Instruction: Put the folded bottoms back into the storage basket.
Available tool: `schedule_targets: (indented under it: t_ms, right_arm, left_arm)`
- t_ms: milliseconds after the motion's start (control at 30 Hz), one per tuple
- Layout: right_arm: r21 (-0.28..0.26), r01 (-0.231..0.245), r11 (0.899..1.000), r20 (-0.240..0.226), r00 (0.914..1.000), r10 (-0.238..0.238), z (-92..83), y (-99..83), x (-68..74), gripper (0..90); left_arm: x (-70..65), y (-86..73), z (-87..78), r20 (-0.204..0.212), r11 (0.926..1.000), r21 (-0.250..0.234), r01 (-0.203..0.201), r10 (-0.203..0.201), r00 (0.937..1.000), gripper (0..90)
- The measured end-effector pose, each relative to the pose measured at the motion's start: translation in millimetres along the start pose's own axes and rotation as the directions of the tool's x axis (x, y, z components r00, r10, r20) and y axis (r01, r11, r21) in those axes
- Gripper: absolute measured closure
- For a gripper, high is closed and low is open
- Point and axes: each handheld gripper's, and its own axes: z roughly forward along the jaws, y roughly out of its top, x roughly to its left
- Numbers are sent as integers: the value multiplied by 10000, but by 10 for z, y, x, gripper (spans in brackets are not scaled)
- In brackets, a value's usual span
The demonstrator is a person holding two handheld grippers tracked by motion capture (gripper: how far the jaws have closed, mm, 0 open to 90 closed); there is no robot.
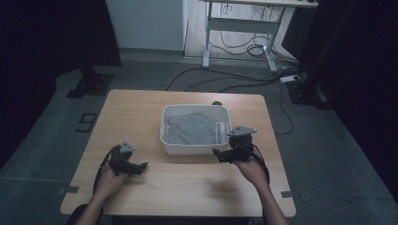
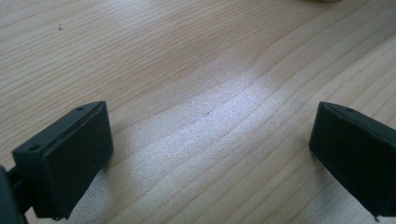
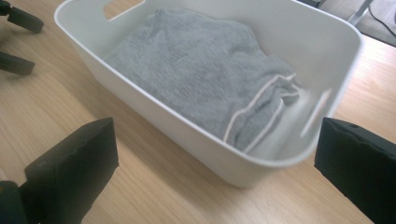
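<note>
**Two claws, and the right one sits far closer to the towel**

Two claws are held low over the pale wooden bench (image 1: 141, 112), both with jaws spread wide and nothing between them. The folded grey terry towel with a pale stripe (image 3: 201, 70) lies inside the white rectangular plastic tub (image 3: 88, 51), which stands near the middle of the bench, slightly to the person's right.

The right claw (image 1: 217, 153) hovers just beside the tub's near right corner, tips pointing across the front wall toward the left. In the right gripper view the tub rises directly ahead between the jaws, with the towel's striped hem (image 3: 261, 102) bunched against the closest end wall. The towel therefore lies forward of and just above this claw's line, over the rim.

The left claw (image 1: 142, 166) is well apart from the tub, down at the near left of the bench, facing bare wood (image 2: 205, 93).

Judging from this layout, the right hand is the natural one to go in: it would need to lift over the rim, then drop onto the hem end. The towel's long axis appears to run along the tub's length, though its folds make that uncertain.
</note>
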Motion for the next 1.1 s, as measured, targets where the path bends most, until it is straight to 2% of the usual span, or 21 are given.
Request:
schedule_targets:
  t_ms: [267,300,333,500,533,567,600,633,1000,1067,1100]
  right_arm:
    - [-89,-480,9988,403,9980,484,-104,-339,-52,0]
    - [-89,-480,9988,403,9980,484,-104,-339,-52,0]
    - [-52,-618,9981,486,9969,620,-97,-449,-80,0]
    - [-50,-1033,9946,627,9927,1035,-57,-692,-144,0]
    - [-50,-1033,9946,627,9927,1035,-57,-692,-144,0]
    - [-7,-1176,9931,703,9906,1174,-34,-789,-166,0]
    - [-7,-1176,9931,703,9906,1174,-34,-789,-166,0]
    - [52,-1343,9909,777,9880,1335,-5,-888,-178,0]
    - [574,-1575,9859,866,9845,1522,174,-1195,-214,0]
    - [762,-1407,9871,1002,9861,1328,214,-1265,-222,0]
    - [1018,-1440,9843,988,9860,1340,227,-1274,-229,0]
  left_arm:
    - [0,0,0,-2,10000,-3,8,-8,10000,0]
    - [0,0,0,-2,10000,-3,8,-8,10000,0]
    - [0,1,-1,2,10000,1,6,-6,10000,0]
    - [-1,0,0,3,10000,-18,27,-27,10000,0]
    - [-1,0,0,3,10000,-18,27,-27,10000,0]
    - [-1,-1,-1,-8,10000,-8,24,-24,10000,0]
    - [-1,-1,-1,-8,10000,-8,24,-24,10000,0]
    - [-3,-2,-2,-20,10000,-5,40,-40,10000,0]
    - [-6,-4,-4,-42,10000,-4,62,-62,10000,0]
    - [-6,-5,-5,-42,10000,-1,62,-62,10000,0]
    - [-6,-4,-4,-42,10000,-2,62,-62,10000,0]
